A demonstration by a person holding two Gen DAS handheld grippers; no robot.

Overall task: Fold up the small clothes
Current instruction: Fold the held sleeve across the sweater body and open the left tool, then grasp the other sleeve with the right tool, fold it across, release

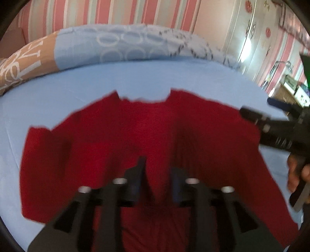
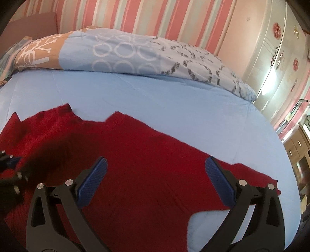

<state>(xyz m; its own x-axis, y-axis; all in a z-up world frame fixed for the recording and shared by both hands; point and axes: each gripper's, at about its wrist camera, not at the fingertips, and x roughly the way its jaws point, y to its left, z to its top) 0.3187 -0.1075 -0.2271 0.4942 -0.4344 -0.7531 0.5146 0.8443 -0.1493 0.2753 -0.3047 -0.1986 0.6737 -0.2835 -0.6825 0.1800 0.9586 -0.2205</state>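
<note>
Left wrist view: close above the red garment [image 1: 135,135], angled down across the bed [image 1: 135,77] toward the striped wall [image 1: 116,13].

Right wrist view: same downward slant, set further right, near the garment's right side.

Shared: garment, bed, patterned duvet [image 2: 126,52], wall, wardrobe [image 2: 271,58].

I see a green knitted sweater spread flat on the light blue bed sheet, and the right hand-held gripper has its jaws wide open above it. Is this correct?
Not quite: the knitted sweater is dark red, not green, as the right wrist view shows. The rest holds: it lies spread on the light blue bed sheet, and the right hand-held gripper has its jaws wide open above it.
</note>
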